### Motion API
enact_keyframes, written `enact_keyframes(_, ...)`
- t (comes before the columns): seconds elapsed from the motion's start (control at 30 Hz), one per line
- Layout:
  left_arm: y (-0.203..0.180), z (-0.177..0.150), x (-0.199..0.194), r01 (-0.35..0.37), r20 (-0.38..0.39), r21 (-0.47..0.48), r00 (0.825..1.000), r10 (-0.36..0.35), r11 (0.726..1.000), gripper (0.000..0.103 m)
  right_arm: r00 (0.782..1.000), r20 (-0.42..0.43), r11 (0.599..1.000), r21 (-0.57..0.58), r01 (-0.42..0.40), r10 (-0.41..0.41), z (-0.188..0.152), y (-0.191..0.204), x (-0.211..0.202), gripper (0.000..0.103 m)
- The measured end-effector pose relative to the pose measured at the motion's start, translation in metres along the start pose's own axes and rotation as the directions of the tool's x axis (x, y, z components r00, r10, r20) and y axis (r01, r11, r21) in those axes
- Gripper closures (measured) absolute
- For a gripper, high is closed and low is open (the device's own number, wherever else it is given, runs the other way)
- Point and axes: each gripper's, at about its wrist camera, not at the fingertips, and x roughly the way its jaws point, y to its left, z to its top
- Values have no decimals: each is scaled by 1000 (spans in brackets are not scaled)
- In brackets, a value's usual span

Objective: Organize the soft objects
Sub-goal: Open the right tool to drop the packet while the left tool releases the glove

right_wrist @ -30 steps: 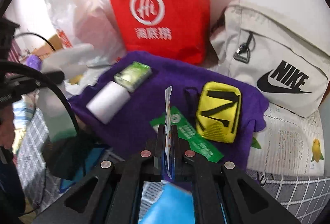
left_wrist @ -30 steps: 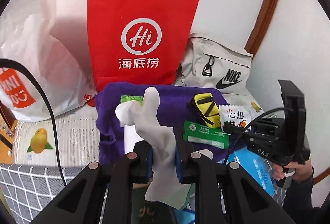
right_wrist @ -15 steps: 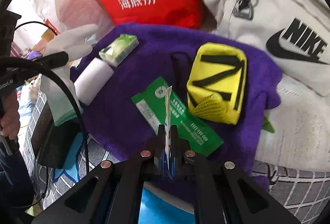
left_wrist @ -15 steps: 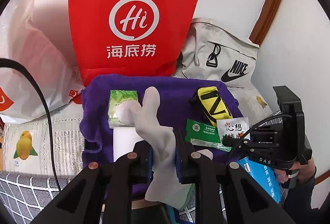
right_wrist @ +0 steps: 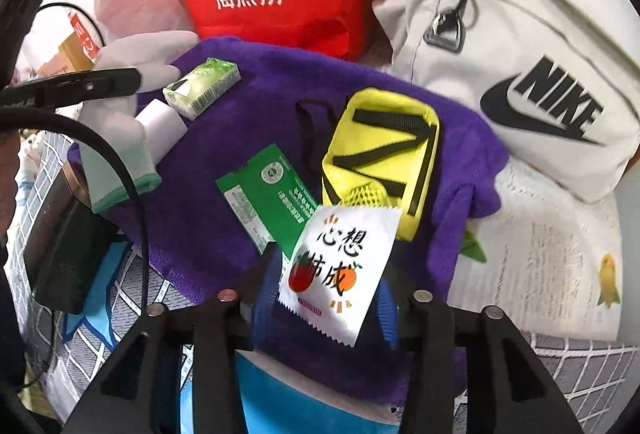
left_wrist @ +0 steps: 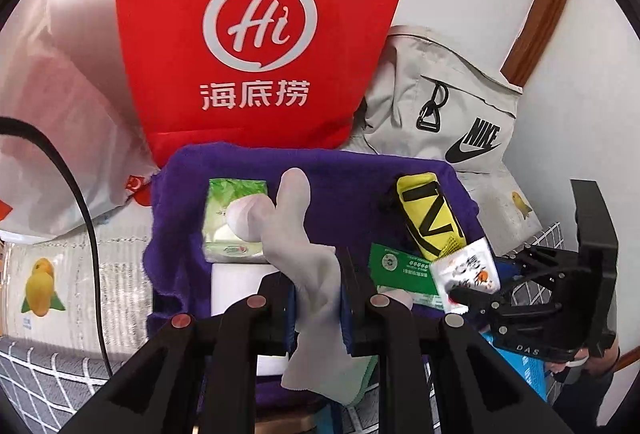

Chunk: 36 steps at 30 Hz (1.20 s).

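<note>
My left gripper (left_wrist: 318, 286) is shut on a white sock (left_wrist: 296, 234), held above the near edge of a purple towel (left_wrist: 344, 178). On the towel lie a green tissue pack (left_wrist: 232, 218), a white roll (left_wrist: 236, 280), a green sachet (left_wrist: 400, 268) and a yellow pouch (left_wrist: 430, 220). My right gripper (right_wrist: 328, 298) is open; a white snack packet (right_wrist: 340, 270) lies loose between its fingers, over the towel's (right_wrist: 248, 114) near edge. The sock (right_wrist: 120, 114) and the left gripper's fingers (right_wrist: 80, 86) show at left in the right wrist view.
A red paper bag (left_wrist: 260, 34) stands behind the towel, a beige Nike bag (left_wrist: 448, 114) to its right, a white plastic bag (left_wrist: 60, 114) to its left. Printed paper (right_wrist: 552, 266) covers the surface at right. A blue item (right_wrist: 304, 402) lies below the right gripper.
The right gripper has opened and the snack packet has turned flat between its fingers. Both grippers have moved closer to the towel. The left still holds the sock.
</note>
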Motion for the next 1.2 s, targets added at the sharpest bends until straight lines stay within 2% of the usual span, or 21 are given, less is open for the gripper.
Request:
enact_keyframes(0.2, -1, 6, 14, -24, -12, -13, 1000, 24, 1000, 86, 999, 21, 999, 23, 41, -41, 3, -8, -4, 56)
enact_keyframes(0.47, 1, 6, 36, -48, -60, -29, 997, 46, 998, 86, 999, 52, 1000, 26, 9, -10, 2, -6, -15, 55)
enact_keyframes(0.63, -4, 3, 41, -35, -77, -11, 996, 34, 999, 83, 997, 72, 1000, -6, 13, -13, 3, 4, -21, 55)
enact_keyframes(0.77, -1, 5, 41, -56, -87, -36, 995, 53, 998, 69, 996, 94, 1000, -11, 9, -8, 3, 7, -29, 55)
enact_keyframes(0.87, 0, 5, 38, -63, -94, -37, 994, 59, 997, 50, 995, 104, 1000, -16, 9, -7, 3, 8, -33, 55)
enact_keyframes(1.0, 0, 3, 29, -90, -86, -23, 992, 87, 996, 48, 995, 99, 1000, -18, 19, -17, 3, 9, -36, 55)
enact_keyframes(1.2, 6, -3, 12, -85, -80, -58, 994, 81, 995, 48, 993, 113, 1000, -4, 17, -16, -2, 14, -52, 55)
